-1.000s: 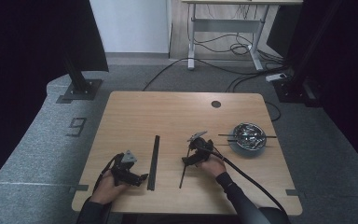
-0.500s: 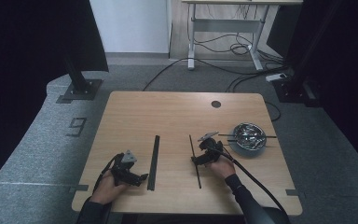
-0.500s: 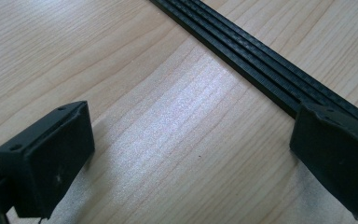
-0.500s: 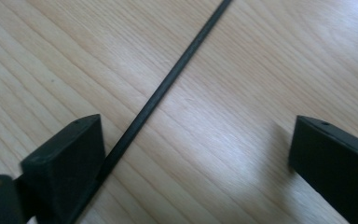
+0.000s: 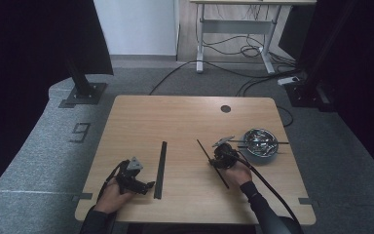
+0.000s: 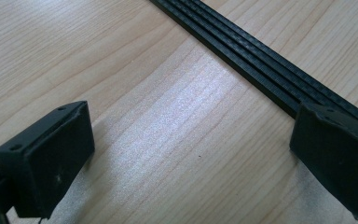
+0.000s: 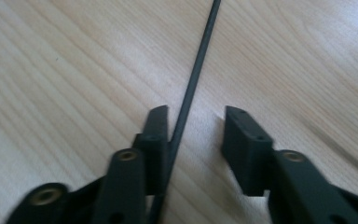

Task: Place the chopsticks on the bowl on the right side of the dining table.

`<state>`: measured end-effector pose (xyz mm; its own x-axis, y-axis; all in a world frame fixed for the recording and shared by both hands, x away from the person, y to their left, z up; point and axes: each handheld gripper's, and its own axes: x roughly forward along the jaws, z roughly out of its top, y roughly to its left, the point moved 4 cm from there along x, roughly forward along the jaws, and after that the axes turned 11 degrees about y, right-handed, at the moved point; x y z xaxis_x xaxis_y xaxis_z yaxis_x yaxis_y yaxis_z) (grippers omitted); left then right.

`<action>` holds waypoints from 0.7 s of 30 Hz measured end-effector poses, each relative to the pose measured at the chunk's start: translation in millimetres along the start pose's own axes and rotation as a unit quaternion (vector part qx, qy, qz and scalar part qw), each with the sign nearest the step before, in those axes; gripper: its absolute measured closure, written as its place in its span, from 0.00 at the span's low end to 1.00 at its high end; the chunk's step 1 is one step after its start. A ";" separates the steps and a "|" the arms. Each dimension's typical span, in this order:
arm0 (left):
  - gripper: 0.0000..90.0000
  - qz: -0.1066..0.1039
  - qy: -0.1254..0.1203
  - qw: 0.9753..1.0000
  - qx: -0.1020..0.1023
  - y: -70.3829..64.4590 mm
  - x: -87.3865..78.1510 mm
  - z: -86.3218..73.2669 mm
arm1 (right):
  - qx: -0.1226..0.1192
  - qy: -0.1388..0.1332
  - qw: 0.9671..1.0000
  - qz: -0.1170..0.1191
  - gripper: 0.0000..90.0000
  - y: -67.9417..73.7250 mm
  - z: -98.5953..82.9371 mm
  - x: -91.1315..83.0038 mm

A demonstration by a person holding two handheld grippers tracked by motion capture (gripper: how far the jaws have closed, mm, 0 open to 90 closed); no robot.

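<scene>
on the wooden table (image 5: 185, 117), right gripper (image 7: 196, 126) fingers parted around thin black rod (image 7: 195, 70), left gripper (image 6: 186, 149) wide open beside black strip (image 6: 261, 65)

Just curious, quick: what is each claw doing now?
Left gripper: open, empty, beside the black strip.
Right gripper: open, thin rod between its jaws.

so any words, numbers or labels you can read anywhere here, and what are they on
"9": dark numeral on the grey floor mat, left of the table.
No other text can be read: none on the flat black strip, the thin rod, the metal bowl or either gripper.
</scene>
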<state>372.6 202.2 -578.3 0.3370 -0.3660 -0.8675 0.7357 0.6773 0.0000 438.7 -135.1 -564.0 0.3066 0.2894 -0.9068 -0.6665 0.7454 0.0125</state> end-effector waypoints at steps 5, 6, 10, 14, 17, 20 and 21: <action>0.00 0.000 0.000 1.000 0.000 0.0 0.0 0.0 | -0.008 0.012 1.000 0.008 0.90 -2.6 -4.0 -3.4; 0.00 0.000 0.000 1.000 0.000 0.0 0.0 0.0 | -0.007 0.014 1.000 0.009 0.92 -3.2 -4.9 -3.9; 0.00 0.000 0.000 1.000 0.000 0.0 0.0 0.0 | -0.003 0.024 1.000 0.005 0.94 -9.4 -11.3 -7.9; 0.00 0.000 0.000 1.000 0.000 0.0 0.0 0.0 | 0.001 0.027 1.000 0.004 0.95 -14.6 -19.0 -11.7; 0.00 0.000 0.000 1.000 0.000 0.0 0.0 0.0 | 0.003 0.026 1.000 0.005 0.95 -18.8 -26.4 -15.0; 0.00 0.000 0.000 1.000 0.000 0.0 0.0 0.0 | 0.007 0.029 1.000 0.005 0.95 -22.9 -34.4 -18.9; 0.00 0.000 0.000 1.000 0.000 0.0 0.0 0.0 | 0.008 0.030 1.000 0.005 0.95 -24.3 -37.2 -20.2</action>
<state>372.6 202.2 -578.3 0.3369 -0.3659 -0.8676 0.7357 0.6773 0.0000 423.4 -181.4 -561.6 0.2588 0.2598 -0.9303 -0.6578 0.7527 0.0272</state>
